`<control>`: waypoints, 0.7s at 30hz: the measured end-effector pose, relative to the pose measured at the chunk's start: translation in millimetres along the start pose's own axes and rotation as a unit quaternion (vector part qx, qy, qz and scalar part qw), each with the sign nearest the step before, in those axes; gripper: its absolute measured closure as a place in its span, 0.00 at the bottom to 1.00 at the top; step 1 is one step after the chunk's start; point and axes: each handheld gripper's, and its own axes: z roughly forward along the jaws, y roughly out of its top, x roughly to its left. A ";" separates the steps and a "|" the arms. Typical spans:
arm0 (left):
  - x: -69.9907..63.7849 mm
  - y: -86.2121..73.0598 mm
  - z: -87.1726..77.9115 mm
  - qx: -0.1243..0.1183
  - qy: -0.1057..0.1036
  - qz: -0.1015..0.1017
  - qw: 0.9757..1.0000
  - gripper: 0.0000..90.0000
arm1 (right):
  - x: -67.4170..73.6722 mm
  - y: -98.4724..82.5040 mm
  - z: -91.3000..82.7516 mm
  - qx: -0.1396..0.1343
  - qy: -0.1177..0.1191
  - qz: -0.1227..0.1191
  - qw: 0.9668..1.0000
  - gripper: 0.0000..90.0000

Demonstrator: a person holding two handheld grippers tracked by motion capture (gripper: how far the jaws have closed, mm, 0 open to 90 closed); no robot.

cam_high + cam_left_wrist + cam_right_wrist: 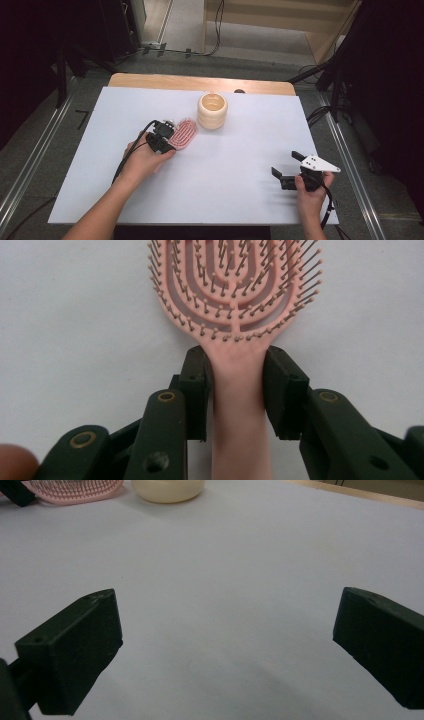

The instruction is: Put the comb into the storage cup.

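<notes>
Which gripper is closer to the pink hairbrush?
The left. The left gripper has its jaws shut on the pink hairbrush at the handle, just below the bristles. The right gripper sits far off across the table, jaws open, holding nothing.

A cream ribbed container (212, 111), round and open at the top, is seen standing upright on the white table top (225, 165), toward the far middle of it. A strip of bare wooden edge (200, 81) is left uncovered along the far side of the table. Black cables (320, 114) are seen lying on the grey floor (45, 130) beyond and beside the table, and dark stands are placed at both sides.
</notes>
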 end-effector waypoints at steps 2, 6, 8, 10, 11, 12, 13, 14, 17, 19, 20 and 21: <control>1.9 -0.3 -0.2 0.000 -0.003 -0.002 1.000 0.76 | -0.1 0.0 0.1 0.001 0.000 0.000 1.000 0.00; 1.3 -1.2 -0.6 -0.004 -0.001 0.004 1.000 0.77 | -0.1 0.0 0.2 0.001 -0.001 0.000 1.000 0.00; 1.4 -2.7 -0.9 -0.010 -0.001 0.007 1.000 0.77 | -0.2 0.0 0.2 0.001 -0.001 0.000 1.000 0.00; 2.4 -4.9 -1.3 -0.018 -0.006 0.007 1.000 0.78 | -0.4 0.0 0.3 0.000 -0.001 -0.001 1.000 0.00; 3.6 -5.8 -2.1 -0.019 -0.008 0.009 1.000 0.78 | -0.2 -0.1 0.1 0.001 -0.001 0.000 1.000 0.00; 4.4 -6.7 -2.9 -0.021 -0.012 0.008 1.000 0.78 | -0.4 0.0 0.2 0.000 -0.001 0.000 1.000 0.00; 4.7 -7.8 -3.5 -0.027 -0.014 0.006 1.000 0.78 | -0.4 -0.1 0.3 0.000 -0.001 0.000 1.000 0.00; 5.3 -8.5 -4.6 -0.027 -0.015 0.009 0.999 0.78 | -0.5 -0.1 0.2 0.000 -0.001 0.000 1.000 0.00; 5.8 -11.3 -8.3 -0.035 -0.021 0.011 0.999 0.78 | 0.3 -0.1 -0.6 -0.001 -0.001 0.002 1.000 0.00; 5.2 -13.2 -11.2 -0.046 -0.026 0.010 0.999 0.78 | 0.1 -0.2 -1.3 -0.006 -0.002 0.001 1.000 0.00; 5.2 -14.2 -12.7 -0.052 -0.029 0.010 0.998 0.78 | 0.2 -0.2 -2.3 -0.008 -0.002 0.002 1.000 0.00; 5.0 -15.1 -14.9 -0.060 -0.031 0.010 0.998 0.78 | -0.1 -0.2 -3.3 -0.011 -0.002 0.001 1.000 0.00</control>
